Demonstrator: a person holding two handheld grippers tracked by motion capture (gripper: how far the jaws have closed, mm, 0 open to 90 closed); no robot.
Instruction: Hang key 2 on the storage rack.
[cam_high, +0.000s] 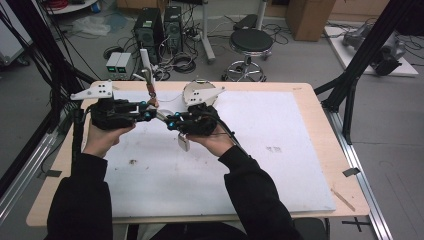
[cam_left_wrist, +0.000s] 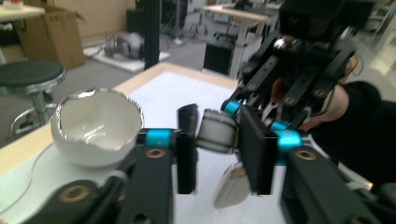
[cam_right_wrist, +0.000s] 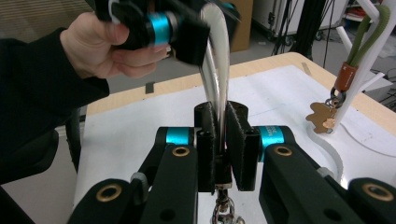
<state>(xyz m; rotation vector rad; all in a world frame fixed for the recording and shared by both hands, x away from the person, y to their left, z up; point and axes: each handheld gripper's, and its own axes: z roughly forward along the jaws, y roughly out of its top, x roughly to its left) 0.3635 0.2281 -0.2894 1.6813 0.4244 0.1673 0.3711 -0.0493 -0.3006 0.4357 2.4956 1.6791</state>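
Both my grippers, left and right, have fingers clamped on one white strap; if either eases, its keyring could drop onto the desk.

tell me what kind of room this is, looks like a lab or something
Most likely a robotics or engineering lab rather than a home or kitchen. Desktop computer towers stand on the floor amid loose cables, a black metal frame surrounds the wooden table, and a workshop stool stands behind it.

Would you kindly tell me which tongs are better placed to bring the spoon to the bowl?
Probably the right tongs: the left tongs grip the spoon too, but the bowl sits beyond the right ones.
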